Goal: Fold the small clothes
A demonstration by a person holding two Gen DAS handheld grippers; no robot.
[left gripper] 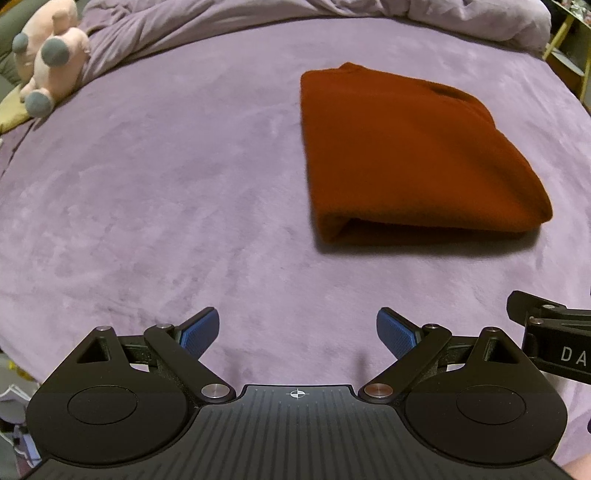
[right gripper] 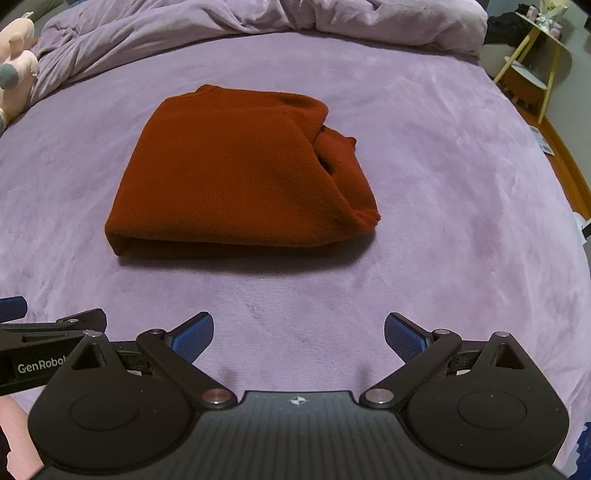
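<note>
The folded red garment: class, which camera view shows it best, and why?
The right wrist view: the red garment sits near centre, with its knit ribbing, its layered front fold and the loose tuck on its right side all visible. In the left wrist view it lies off to the right, blurrier, with that side tuck hardly visible.

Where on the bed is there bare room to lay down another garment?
Bare lilac blanket lies right of the folded rust-red knit garment, and a wider patch left of it, toward the pink plush toy. A strip separates the garment from both open tongs. The far edge is crowded by the bunched lilac duvet.
</note>
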